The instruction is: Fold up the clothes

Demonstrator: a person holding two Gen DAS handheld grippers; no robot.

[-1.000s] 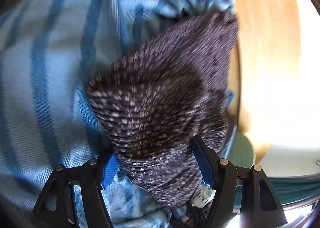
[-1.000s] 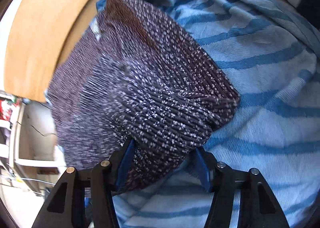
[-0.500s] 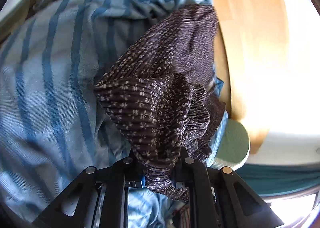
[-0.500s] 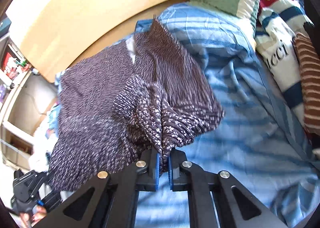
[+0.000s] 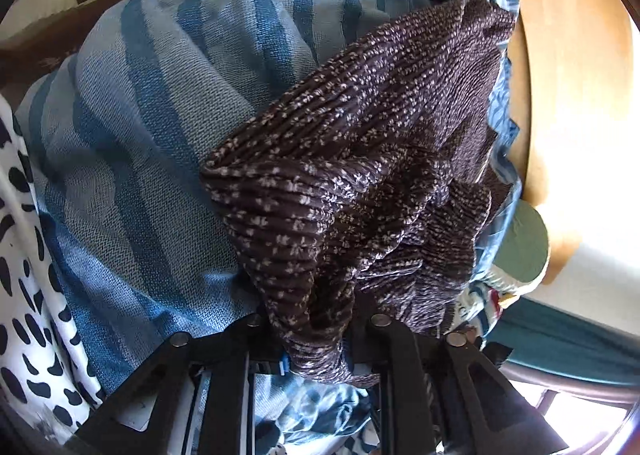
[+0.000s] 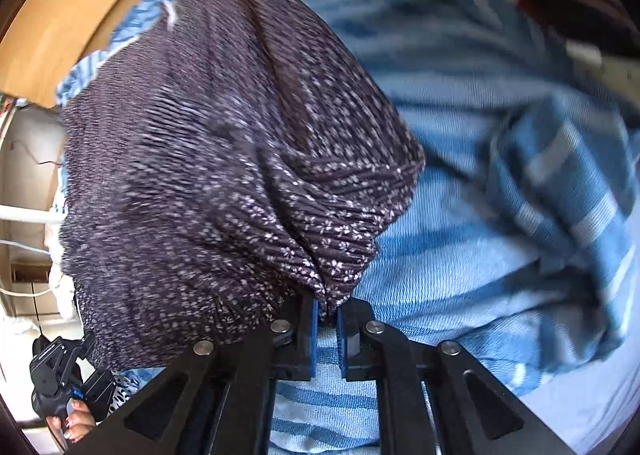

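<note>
Dark speckled garment (image 5: 360, 143) bunched on striped blanket (image 5: 160, 115), both jaws clamped

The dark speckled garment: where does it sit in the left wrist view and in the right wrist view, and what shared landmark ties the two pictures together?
Left wrist: garment fills centre and right, pinched by the left gripper at bottom centre.
Right wrist: garment fills centre and left, pinched by the right gripper at bottom centre.
Shared landmark: the blue striped blanket beneath it.

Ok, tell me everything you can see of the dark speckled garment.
The dark garment is a ribbed, crinkly fabric, brown-purple with tiny pale flecks. It hangs bunched and creased, pinched by the left hand-held gripper and the right hand-held gripper, over the blue striped bedding.
</note>
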